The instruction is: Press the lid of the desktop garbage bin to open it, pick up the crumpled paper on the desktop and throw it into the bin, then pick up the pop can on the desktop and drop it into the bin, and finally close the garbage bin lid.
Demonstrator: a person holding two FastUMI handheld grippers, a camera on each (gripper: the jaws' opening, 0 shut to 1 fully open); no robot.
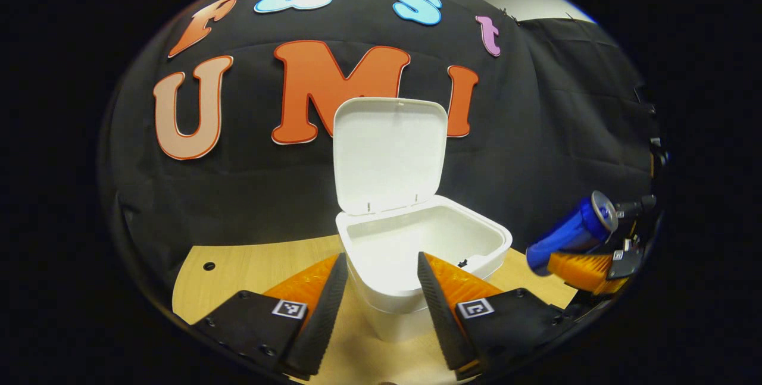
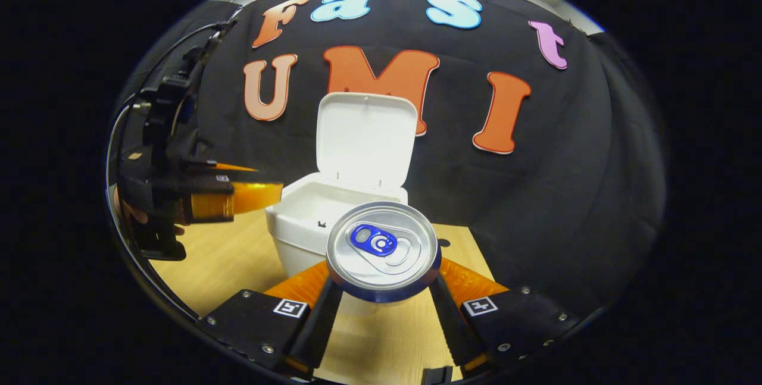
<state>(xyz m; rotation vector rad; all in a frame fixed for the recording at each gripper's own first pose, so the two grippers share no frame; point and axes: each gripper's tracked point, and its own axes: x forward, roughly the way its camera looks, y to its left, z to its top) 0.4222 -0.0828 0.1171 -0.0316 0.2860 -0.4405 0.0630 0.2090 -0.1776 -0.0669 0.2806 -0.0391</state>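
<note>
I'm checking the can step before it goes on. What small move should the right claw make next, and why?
Probably carry the can forward over the open bin. The right claw grips the can short of the rim, and the lid stands upright.

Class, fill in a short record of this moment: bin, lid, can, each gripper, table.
bin: white, on the table, in front of the left gripper
lid: open, standing upright
can: blue, held clear of the table
right gripper: fingers pressed on the can's sides
left gripper: open, holding nothing
table: light wood
</note>
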